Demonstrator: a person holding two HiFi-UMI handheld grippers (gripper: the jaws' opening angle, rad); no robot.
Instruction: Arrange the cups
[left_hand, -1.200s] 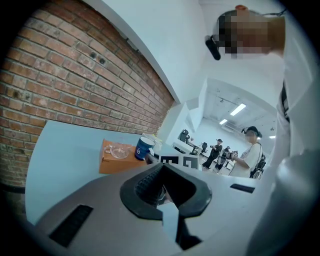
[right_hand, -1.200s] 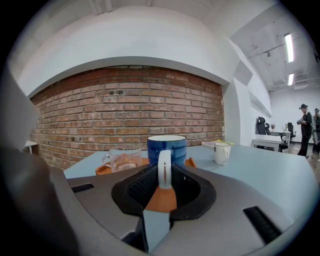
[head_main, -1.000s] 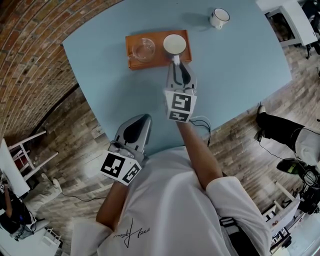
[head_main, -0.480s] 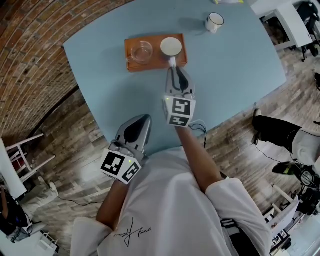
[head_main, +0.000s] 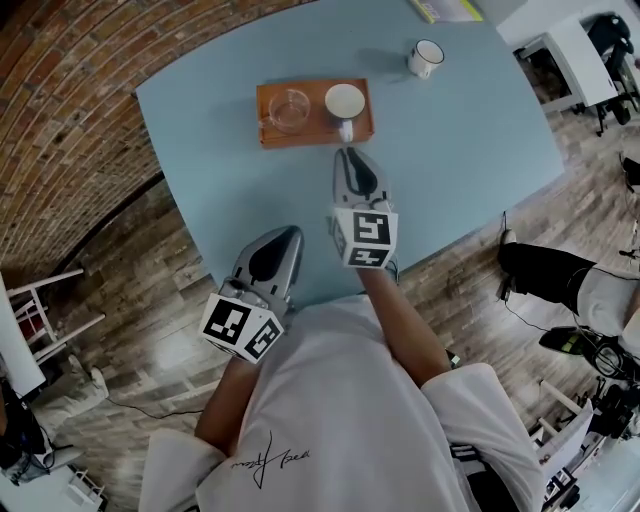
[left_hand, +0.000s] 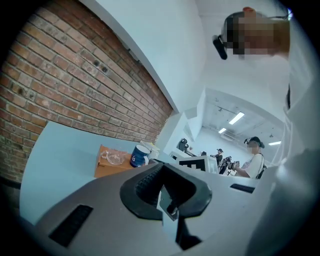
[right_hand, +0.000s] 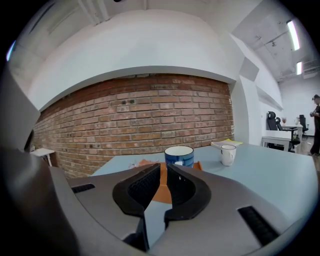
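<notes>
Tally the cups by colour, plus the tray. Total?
Orange tray: 1
Clear glass cup: 1, on the tray
Blue mug: 1, on the tray
White mug: 1, on the table, off the tray
Total: 4 (3 cups, 1 tray)

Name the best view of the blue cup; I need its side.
Right gripper view: blue cup stands large, side-on. Head view shows mainly its white inside; left gripper view shows it small.
</notes>
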